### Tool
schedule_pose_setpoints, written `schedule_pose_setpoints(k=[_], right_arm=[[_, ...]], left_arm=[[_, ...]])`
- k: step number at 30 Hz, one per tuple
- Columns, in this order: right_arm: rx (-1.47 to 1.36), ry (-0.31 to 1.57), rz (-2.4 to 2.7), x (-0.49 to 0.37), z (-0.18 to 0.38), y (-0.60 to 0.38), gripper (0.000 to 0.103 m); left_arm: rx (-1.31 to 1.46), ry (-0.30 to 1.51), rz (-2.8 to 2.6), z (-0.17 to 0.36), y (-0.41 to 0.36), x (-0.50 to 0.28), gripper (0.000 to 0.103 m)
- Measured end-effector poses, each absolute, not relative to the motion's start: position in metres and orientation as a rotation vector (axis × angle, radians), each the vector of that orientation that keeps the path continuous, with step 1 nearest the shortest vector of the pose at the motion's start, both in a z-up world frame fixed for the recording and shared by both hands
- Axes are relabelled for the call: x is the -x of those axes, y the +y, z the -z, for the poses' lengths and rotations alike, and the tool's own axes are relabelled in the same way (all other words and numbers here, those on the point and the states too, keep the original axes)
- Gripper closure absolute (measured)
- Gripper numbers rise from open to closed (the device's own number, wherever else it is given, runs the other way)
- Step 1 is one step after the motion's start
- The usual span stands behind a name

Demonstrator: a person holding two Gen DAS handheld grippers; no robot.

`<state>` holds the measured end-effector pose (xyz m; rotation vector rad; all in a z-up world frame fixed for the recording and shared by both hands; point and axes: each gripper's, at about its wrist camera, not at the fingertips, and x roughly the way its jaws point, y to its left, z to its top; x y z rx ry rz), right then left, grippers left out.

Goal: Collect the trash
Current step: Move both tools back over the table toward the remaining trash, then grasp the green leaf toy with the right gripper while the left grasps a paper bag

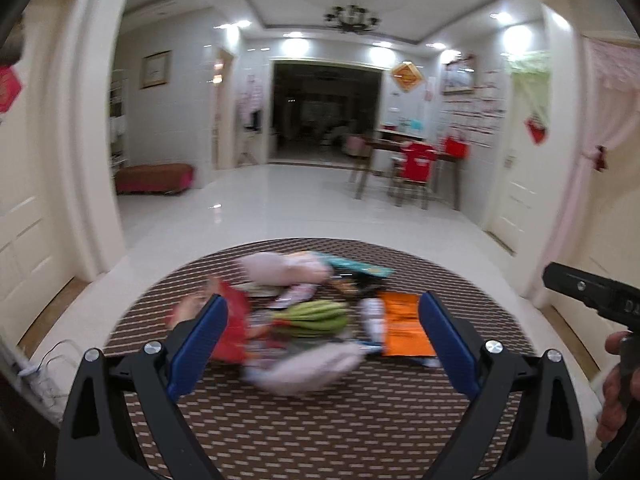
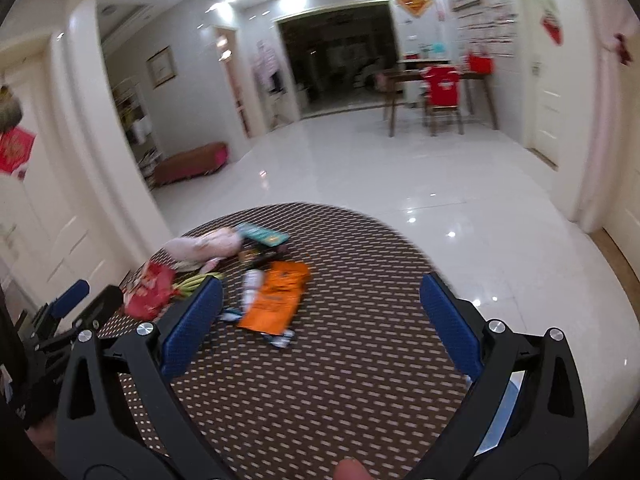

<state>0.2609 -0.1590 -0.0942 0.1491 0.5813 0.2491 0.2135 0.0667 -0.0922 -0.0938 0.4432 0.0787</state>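
Observation:
A pile of trash lies on a round table with a brown patterned cloth [image 1: 320, 420] [image 2: 360, 360]. It holds an orange packet [image 1: 404, 330] [image 2: 278, 296], a red packet [image 1: 234, 328] [image 2: 152, 290], a green bunch like bananas [image 1: 316, 318] [image 2: 198, 280], pink crumpled wrappers [image 1: 280, 268] [image 2: 208, 246], a teal packet [image 1: 356, 266] [image 2: 264, 235] and a pale wrapper [image 1: 308, 364]. My left gripper [image 1: 322, 340] is open and empty, its fingers to either side of the pile's near part. My right gripper [image 2: 320, 324] is open and empty above the table, right of the pile.
White tiled floor [image 1: 288, 192] spreads beyond the table. A wooden table with a red-covered chair [image 1: 416, 164] [image 2: 440, 88] stands at the far right. A low red bench [image 1: 154, 178] [image 2: 192, 160] sits at the left. White doors flank both sides.

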Motion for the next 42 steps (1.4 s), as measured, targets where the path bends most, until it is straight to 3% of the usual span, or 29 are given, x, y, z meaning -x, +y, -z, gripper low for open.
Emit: schedule_pose_setpoints(k=[8, 20, 21, 23, 24, 26, 27, 31, 33, 37, 42], right_arm=[[-0.069, 0.661, -0.362, -0.297, 0.103, -0.093, 0.006], [0.013, 0.805, -0.505, -0.352, 0.145, -0.007, 0.006], [0.023, 0.815, -0.522, -0.355, 0.148, 0.000, 0.006], [0.041, 0.829, -0.553, -0.359, 0.152, 0.013, 0.007], [0.055, 0.835, -0.570, -0.361, 0.155, 0.019, 0.008], [0.098, 0.853, -0.608, -0.365, 0.163, 0.036, 0.015], [0.110, 0.867, -0.616, -0.367, 0.168, 0.042, 0.023], [0.171, 0.919, -0.611, -0.376, 0.192, 0.061, 0.069], [0.143, 0.904, -0.611, -0.371, 0.189, 0.056, 0.085], [0.061, 0.850, -0.612, -0.359, 0.173, 0.032, 0.091], [-0.016, 0.808, -0.610, -0.342, 0.162, -0.005, 0.093]], left_arm=[[0.108, 0.536, -0.272, 0.117, 0.142, -0.234, 0.008], [0.128, 0.708, -0.231, 0.163, 0.178, -0.284, 0.008], [0.140, 0.714, -0.217, 0.164, 0.178, -0.284, 0.015], [0.174, 0.738, -0.175, 0.168, 0.182, -0.287, 0.043], [0.195, 0.737, -0.165, 0.169, 0.186, -0.285, 0.044], [0.202, 0.726, -0.155, 0.167, 0.189, -0.280, 0.047], [0.194, 0.721, -0.157, 0.166, 0.191, -0.276, 0.048], [0.204, 0.715, -0.168, 0.166, 0.197, -0.264, 0.051], [0.205, 0.702, -0.170, 0.163, 0.200, -0.254, 0.052], [0.208, 0.683, -0.167, 0.155, 0.201, -0.247, 0.053], [0.188, 0.652, -0.153, 0.149, 0.188, -0.235, 0.053]])
